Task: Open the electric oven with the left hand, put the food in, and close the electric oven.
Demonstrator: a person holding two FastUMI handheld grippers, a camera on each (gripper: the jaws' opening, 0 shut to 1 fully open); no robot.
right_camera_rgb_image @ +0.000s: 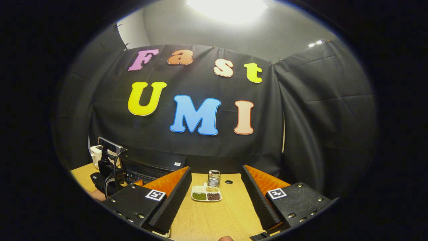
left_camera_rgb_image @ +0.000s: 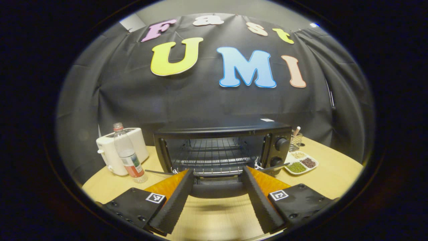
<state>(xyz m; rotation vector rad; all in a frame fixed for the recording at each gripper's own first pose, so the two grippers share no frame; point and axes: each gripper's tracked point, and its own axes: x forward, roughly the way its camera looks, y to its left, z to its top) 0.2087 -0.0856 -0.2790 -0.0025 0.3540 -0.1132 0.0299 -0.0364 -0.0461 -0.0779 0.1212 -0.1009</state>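
The oven (left_camera_rgb_image: 220,150) door lies open, a stiff hinged flap best gripped at its front handle, between the wide-spread left gripper (left_camera_rgb_image: 217,201); the right gripper (right_camera_rgb_image: 217,201) gapes empty.

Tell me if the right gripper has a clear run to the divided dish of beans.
Probably yes. In the right gripper view the right gripper is open and points straight at the divided dish, with bare table between them. The oven sits off to one side.
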